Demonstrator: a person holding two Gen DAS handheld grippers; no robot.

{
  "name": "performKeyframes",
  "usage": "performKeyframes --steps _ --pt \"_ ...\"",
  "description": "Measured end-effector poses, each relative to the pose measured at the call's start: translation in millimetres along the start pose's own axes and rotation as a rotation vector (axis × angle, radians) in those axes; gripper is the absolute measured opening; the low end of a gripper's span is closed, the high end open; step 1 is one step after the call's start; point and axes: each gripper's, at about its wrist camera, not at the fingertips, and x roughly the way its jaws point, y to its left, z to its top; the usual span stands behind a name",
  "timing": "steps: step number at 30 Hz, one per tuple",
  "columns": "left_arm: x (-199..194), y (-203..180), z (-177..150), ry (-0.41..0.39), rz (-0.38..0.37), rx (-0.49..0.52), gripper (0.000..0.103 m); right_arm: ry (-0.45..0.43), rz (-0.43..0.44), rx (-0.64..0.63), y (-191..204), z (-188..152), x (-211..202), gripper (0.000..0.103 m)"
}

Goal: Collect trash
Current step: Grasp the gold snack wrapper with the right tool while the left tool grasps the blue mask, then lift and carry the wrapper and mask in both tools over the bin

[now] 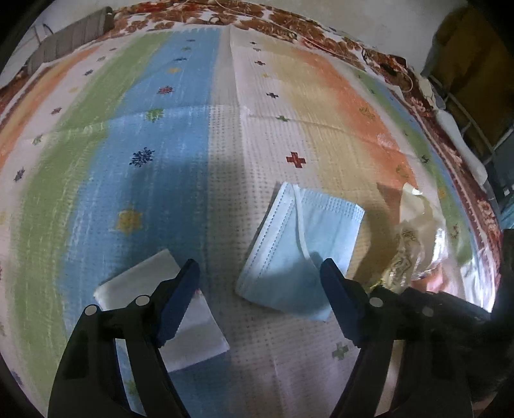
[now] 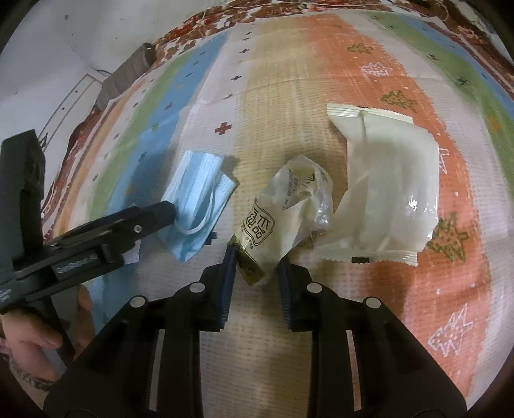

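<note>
Below, labelled features of both wrist views.

Surface: striped mat (image 1: 180, 135), with bands of blue, green, white, tan and orange, dotted with small crosses and star motifs; fold creases cross it.
Underlay: red-brown floral cloth (image 1: 289, 22) showing past the mat's far and right edges.
Room: pale wall (image 2: 64, 38) beyond the cloth; a grey ribbed object (image 1: 70, 38) lies at the far left edge of the mat; a thin cord (image 1: 408, 74) runs along the far right edge; dark furniture at far right, too dim to identify.
Left gripper (image 1: 260, 276): jaws wide apart, holding nothing; its right finger overlaps the mask's near corner in the left view, contact uncertain. In the right view it reaches in from the left, its tip at the mask's edge.
Right gripper (image 2: 255, 257): jaws partly open, set either side of the wrapper's near end; the left pad touches it, the right pad lies just beside it; not clamped.
Mask (image 1: 298, 247): blue, folded, flat on the white and tan bands, ear loop across it.
Tissue (image 1: 167, 308): white folded square, partly under the left gripper's left finger.
Wrapper (image 2: 289, 205): crumpled clear film with printed characters, between mask and pouch.
Pouch (image 2: 385, 193): cream, crimped ends, on the orange band, touching the wrapper.
Hand (image 2: 35, 347): grips the left gripper's handle.
</note>
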Motion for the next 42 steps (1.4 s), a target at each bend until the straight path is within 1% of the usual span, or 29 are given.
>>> performKeyframes --steps 2,5,7,9,11,12,14,16,17,20,27,32,34,37,42 --pt "4.8 -1.4 -0.2 0.003 0.003 0.002 0.073 0.0 -0.014 -0.004 1.1 0.1 -0.5 0.023" --pt "6.3 -7.3 -1.4 -0.012 0.03 0.025 0.065 -0.001 -0.046 -0.041 6.9 -1.4 1.4 0.023" --pt "6.8 -11.0 -2.9 -0.013 0.029 0.038 0.06 0.001 -0.057 -0.059 9.0 -1.9 3.4 0.022" --pt "7.8 -16.4 -5.7 -0.013 0.037 0.067 0.047 0.002 -0.061 -0.062 8.6 -2.0 4.0 0.021" --pt "9.3 -21.7 -8.7 -0.017 0.073 0.109 0.04 0.001 -0.058 -0.055 7.6 -1.9 3.1 0.021" --pt "9.3 -24.3 -10.1 -0.021 0.103 0.138 0.032 0.002 -0.056 -0.054 7.8 -2.0 2.9 0.021" --pt "8.5 -28.3 -11.1 -0.018 0.125 0.176 0.017 0.011 -0.048 -0.041 9.7 -0.1 2.0 0.021" --pt "5.9 -29.7 -12.0 -0.007 0.132 0.184 0.012 0.007 -0.031 -0.038 14.7 2.8 -5.1 0.021" --pt "3.9 -29.3 -12.1 -0.003 0.132 0.179 0.01 0.001 -0.039 -0.058 20.0 3.7 -9.9 0.021" --pt "-6.1 -25.7 -11.6 0.0 0.118 0.146 0.008 -0.017 -0.076 -0.114 31.5 2.0 -20.6 0.021" --pt "-40.2 -23.4 -10.0 -0.035 0.084 0.131 0.008 -0.038 -0.124 -0.184 43.7 -2.5 -43.5 0.021" --pt "-58.6 -16.9 -7.9 -0.03 0.119 0.087 0.007 -0.058 -0.134 -0.204 50.6 -7.2 -66.4 0.021" --pt "-72.4 -15.7 -7.7 -0.048 0.107 0.075 0.007 -0.066 -0.132 -0.217 55.7 -11.3 -75.9 0.021" --pt "-91.2 -20.6 -9.8 -0.063 0.105 0.088 0.007 -0.079 -0.139 -0.244 63.3 -18.1 -88.5 0.021" --pt "-114.6 -29.8 -19.7 -0.057 0.08 0.087 0.007 -0.093 -0.129 -0.243 67.5 -32.0 -108.6 0.021"
